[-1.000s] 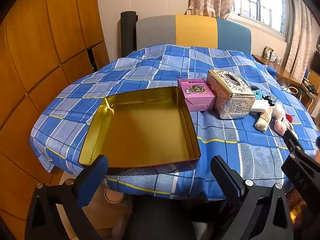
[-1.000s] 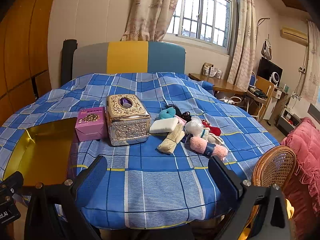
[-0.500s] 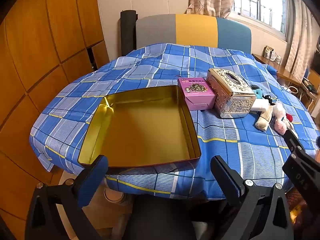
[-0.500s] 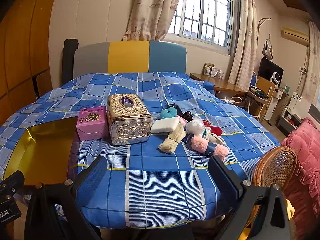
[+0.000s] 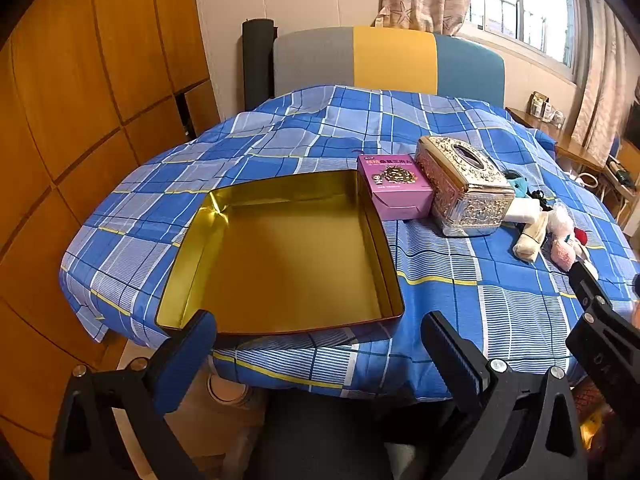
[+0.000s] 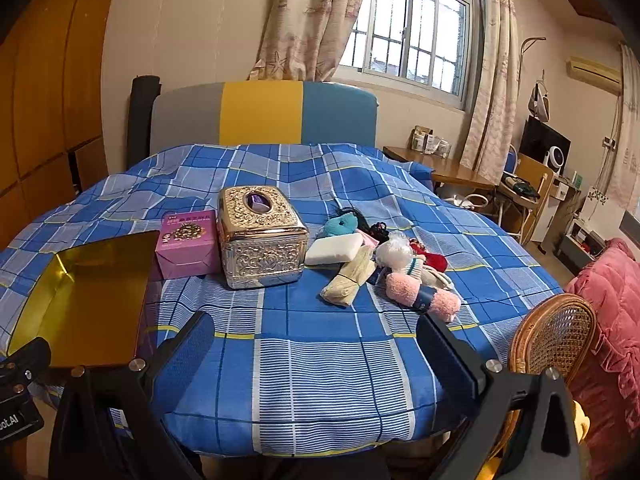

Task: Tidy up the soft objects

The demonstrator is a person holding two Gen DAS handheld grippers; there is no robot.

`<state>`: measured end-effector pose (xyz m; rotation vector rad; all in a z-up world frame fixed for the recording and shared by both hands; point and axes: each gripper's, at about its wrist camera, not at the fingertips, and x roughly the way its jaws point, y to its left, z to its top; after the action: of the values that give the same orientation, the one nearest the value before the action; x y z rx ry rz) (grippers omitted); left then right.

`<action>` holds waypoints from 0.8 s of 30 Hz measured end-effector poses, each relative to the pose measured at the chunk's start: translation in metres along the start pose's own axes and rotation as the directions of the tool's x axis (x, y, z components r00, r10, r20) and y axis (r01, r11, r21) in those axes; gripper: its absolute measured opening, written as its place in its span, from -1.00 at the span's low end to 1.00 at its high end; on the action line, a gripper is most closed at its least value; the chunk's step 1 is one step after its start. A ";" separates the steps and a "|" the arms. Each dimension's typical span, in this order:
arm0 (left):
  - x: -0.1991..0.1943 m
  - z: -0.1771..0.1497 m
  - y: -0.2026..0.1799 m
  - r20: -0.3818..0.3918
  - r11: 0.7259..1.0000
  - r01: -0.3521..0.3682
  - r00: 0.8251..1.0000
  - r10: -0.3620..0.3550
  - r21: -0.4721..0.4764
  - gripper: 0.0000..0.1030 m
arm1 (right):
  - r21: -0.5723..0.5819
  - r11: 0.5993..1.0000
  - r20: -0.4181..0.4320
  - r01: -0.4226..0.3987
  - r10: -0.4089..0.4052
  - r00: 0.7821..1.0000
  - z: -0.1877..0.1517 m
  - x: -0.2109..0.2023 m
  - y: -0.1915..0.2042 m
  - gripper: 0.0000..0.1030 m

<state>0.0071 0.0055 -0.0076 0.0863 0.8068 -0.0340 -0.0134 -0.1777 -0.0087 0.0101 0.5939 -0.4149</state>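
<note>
Nothing was sorted: your gold tin point(image 5: 280, 256) sat empty, soft pile point(image 6: 384, 264) untouched at two o'clock, both grippers' fingers point(image 5: 188, 356) point(image 6: 452, 356) wide.

pink box point(image 6: 187, 249) hides the gold tin point(image 6: 76, 300) corner (soft pile point(image 5: 548, 224) partly behind tissue box point(image 5: 464, 186))

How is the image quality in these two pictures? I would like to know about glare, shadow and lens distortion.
Left wrist view: the gold tin shows a bright reflection at its far left corner and a soft shadow across its floor; the wooden wall panels bow from fisheye distortion. Right wrist view: the window is bright but its bars stay readable; the soft items are sharp; the corners are vignetted black.
</note>
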 end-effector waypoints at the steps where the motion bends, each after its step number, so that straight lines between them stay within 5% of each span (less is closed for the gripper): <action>1: 0.000 0.000 0.000 -0.001 1.000 -0.002 1.000 0.002 -0.001 0.99 | 0.000 1.000 0.001 -0.001 0.001 1.000 0.001 0.000 0.000 1.00; 11: 0.017 0.006 -0.010 -0.030 1.000 0.000 1.000 0.000 0.006 0.99 | -0.005 1.000 -0.017 -0.014 0.014 1.000 0.002 0.011 -0.006 1.00; 19: 0.034 0.003 -0.038 -0.074 0.986 0.154 0.986 -0.148 0.071 0.99 | -0.034 0.994 -0.077 -0.100 0.097 0.992 -0.001 0.044 -0.019 1.00; 24: 0.046 -0.001 -0.060 -0.140 0.950 0.279 0.955 -0.260 0.140 0.99 | -0.033 0.984 -0.146 -0.178 0.171 0.974 -0.004 0.070 -0.038 1.00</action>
<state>0.0344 -0.0544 -0.0453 0.1289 0.9316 -0.3559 0.0224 -0.2387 -0.0465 0.0485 0.7369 -0.2307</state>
